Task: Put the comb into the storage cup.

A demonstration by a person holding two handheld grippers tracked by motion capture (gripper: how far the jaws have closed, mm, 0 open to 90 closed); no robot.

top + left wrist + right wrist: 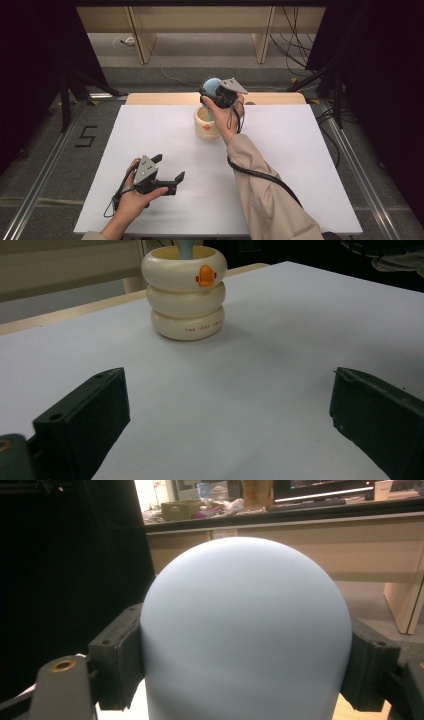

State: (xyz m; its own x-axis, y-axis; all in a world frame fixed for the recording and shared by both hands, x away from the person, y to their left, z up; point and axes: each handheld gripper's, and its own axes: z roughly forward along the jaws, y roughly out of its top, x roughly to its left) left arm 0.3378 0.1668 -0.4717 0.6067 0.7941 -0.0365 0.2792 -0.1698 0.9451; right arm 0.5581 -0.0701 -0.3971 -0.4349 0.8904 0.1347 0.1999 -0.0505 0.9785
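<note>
A cream holder (206, 126) shaped like stacked rings, with an orange duck bill, stands at the far middle of the white table (280, 165). A pale blue round-headed tool (210, 86) rises out of it. My right gripper (214, 93) is above the holder, shut on that blue head. In the right gripper view the blue head (245, 630) sits between both pads, which press on its sides. My left gripper (171, 166) rests near the table's front left, open with nothing in it. From the left gripper view the holder (185, 295) stands ahead, with the tool's blue stem (186, 247) in its mouth.
A wooden strip (150, 98) runs along the table's far edge. Beyond it stand desk legs (142, 45) and loose cables (295, 45) on the floor. Black curtains (30, 75) and metal frame rails (45, 165) flank both sides.
</note>
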